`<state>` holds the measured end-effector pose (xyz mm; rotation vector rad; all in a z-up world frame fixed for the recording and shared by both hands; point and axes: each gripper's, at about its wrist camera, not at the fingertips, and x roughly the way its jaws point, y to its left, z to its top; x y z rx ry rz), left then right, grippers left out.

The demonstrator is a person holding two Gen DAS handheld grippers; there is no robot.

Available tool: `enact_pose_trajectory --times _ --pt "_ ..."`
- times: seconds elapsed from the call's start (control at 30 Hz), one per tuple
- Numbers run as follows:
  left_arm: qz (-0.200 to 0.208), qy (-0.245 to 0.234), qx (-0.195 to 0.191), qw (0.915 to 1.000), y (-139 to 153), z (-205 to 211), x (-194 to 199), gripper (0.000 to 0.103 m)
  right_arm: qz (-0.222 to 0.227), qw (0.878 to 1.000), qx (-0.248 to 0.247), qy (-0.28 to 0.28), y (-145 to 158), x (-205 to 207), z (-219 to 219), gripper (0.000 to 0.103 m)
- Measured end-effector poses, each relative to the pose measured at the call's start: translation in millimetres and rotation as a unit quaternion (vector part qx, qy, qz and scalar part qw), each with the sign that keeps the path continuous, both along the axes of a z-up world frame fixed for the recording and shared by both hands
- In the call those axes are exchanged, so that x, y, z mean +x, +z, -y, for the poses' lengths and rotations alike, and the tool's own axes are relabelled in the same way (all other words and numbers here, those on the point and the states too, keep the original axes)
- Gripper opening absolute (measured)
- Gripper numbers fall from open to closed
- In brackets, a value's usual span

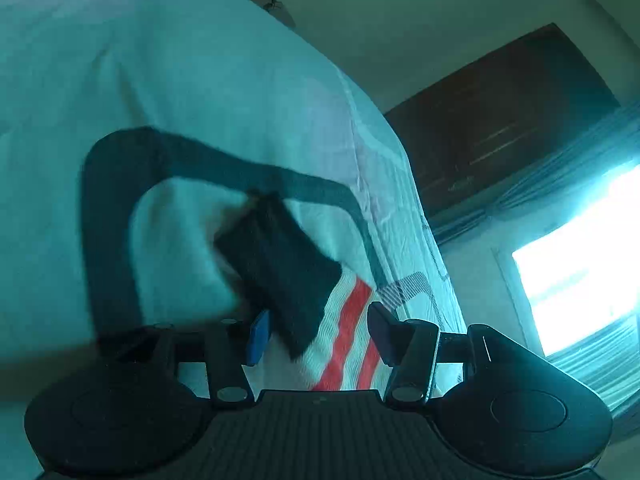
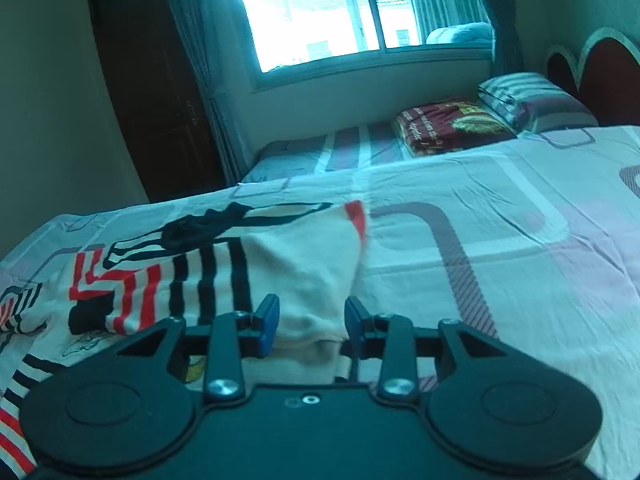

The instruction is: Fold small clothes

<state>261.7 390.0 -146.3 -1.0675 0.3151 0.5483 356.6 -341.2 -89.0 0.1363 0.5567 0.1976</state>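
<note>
A small white garment with red and black stripes (image 2: 200, 280) lies on the bed sheet (image 2: 500, 232). My right gripper (image 2: 310, 322) is open, its blue fingertips either side of a plain white fold of the garment (image 2: 308, 276). In the left wrist view, my left gripper (image 1: 320, 332) is open over the garment's white and red striped part (image 1: 348, 332). A dark cloth piece (image 1: 280, 264) sits between the jaws near the left fingertip. I cannot tell if it touches.
A dark wooden wardrobe (image 2: 152, 92) stands at the far left by a bright window (image 2: 316, 12) with curtains. A second bed holds a dark red folded cloth (image 2: 452, 124) and a striped pillow (image 2: 528, 96). A headboard (image 2: 600, 60) is at the far right.
</note>
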Motion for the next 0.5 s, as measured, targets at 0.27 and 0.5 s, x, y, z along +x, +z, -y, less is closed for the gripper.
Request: enact_pose_trajectory --times 0.27,0.5 --pt "0.029 -0.245 0.161 0.9555 88 125 103 0.006 0.000 1.000 0.026 0.000 -4 11 -16 0.036" --pt "0.065 -0.413 0.181 0.8901 90 332 169 0.006 0.008 0.999 0.048 -0.014 3 6 -11 0.037"
